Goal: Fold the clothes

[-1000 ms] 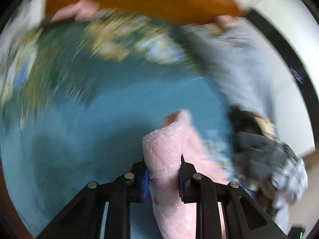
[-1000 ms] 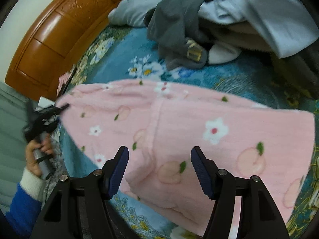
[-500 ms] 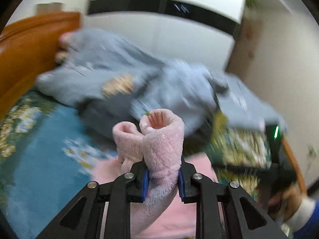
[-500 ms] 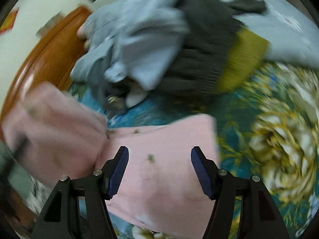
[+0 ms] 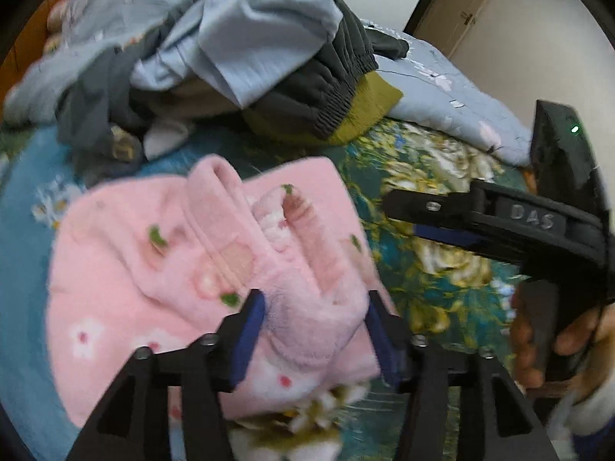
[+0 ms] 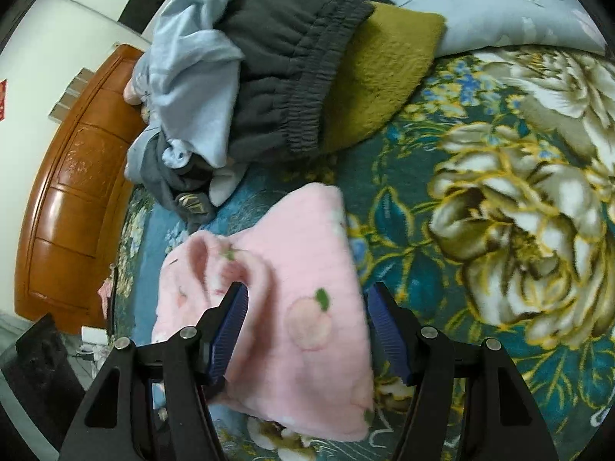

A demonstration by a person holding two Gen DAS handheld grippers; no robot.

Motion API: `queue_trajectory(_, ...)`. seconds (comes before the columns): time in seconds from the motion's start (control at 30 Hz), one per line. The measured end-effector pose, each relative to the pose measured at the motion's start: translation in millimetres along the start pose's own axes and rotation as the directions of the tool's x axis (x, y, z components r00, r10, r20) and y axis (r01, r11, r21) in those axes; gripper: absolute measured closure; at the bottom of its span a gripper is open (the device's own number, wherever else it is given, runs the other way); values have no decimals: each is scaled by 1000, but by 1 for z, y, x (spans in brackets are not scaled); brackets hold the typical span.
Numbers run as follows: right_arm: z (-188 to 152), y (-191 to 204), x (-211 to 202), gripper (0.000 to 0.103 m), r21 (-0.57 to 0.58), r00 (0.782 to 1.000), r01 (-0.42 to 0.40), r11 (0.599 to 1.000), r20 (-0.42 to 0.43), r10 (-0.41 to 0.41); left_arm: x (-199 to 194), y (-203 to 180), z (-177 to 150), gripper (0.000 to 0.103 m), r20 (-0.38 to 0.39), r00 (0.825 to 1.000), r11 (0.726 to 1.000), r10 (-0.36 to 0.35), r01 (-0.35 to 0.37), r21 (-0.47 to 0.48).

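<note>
A pink fleece garment [image 5: 161, 269] with peach and flower prints lies folded over on the teal floral bedspread [image 6: 499, 211]. My left gripper [image 5: 315, 326] is open just above its near edge, and a rolled fold of pink cloth lies loosely between the two blue pads. In the right wrist view my right gripper [image 6: 307, 322] is open too, hovering over the same pink garment [image 6: 300, 307] with nothing pinched. The left wrist view also shows the right gripper [image 5: 407, 215] from the side, off the garment's right edge, held by a hand [image 5: 538, 345].
A heap of unfolded clothes [image 5: 250, 46], light blue, dark grey and olive, lies just behind the pink garment. A pale blue quilt [image 5: 442, 88] runs along the far right. The wooden headboard [image 6: 77, 192] stands at the left in the right wrist view.
My left gripper was shut on a bunch of pink fleece, carried it over onto the garment and has opened. The right gripper stayed open and shifted over the garment.
</note>
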State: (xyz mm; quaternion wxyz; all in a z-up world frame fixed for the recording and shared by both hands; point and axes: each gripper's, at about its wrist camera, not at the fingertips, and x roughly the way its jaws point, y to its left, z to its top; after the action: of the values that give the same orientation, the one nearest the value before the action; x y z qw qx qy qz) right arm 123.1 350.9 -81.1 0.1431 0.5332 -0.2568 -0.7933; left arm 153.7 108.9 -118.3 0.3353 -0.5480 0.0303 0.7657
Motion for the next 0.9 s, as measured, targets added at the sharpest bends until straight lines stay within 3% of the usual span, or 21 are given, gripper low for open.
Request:
queue_trajectory(0.13,-3,12,4,37,-44,999,-39,998,-14,38,-30,25,-12,43,54,996,994,-69,74,-77)
queue_trajectory(0.23,-7,28,14,37,-95,994,-97,991,-53,92,-53,74,-22,39,126,992,968,-29,60,-245)
queue_trajectory(0.33,-13,46,32,37,-151,987,-125,981,-122,107,-60,137,-35,39,124,991,870,51,17,-492)
queue_trajectory(0.4,-18,58,46,37,-182,983,-126,975,-159,97,-66,172,-52,39,173,983,774,54,68,-629)
queue_trajectory(0.43,-19,61,51,37,-195,983,-119,974,-163,87,-69,183,-62,39,202,978,736,59,94,-670)
queue_trajectory(0.5,-19,67,61,37,-222,985,-94,971,-166,57,-70,197,-80,39,219,974,691,63,116,-714)
queue_trajectory(0.67,-11,74,87,37,-181,981,-87,980,-186,53,-60,207,-105,39,235,972,631,21,169,-757)
queue_trajectory(0.73,-8,77,94,40,-140,978,-98,985,-196,69,-61,207,-105,39,246,969,633,23,177,-754)
queue_trajectory(0.77,-6,79,98,48,-119,977,-103,988,-200,78,-59,207,-104,39,244,969,635,21,176,-752)
queue_trajectory(0.8,-6,84,98,77,-128,977,-95,987,-202,68,-59,208,-104,39,244,970,635,19,176,-752)
queue_trajectory(0.83,-6,90,95,83,-153,978,-80,985,-201,48,-59,210,-105,39,251,968,631,14,186,-753)
queue_trajectory(0.9,-6,103,81,83,-202,981,-88,975,-187,50,-60,214,-104,39,281,960,622,-4,223,-751)
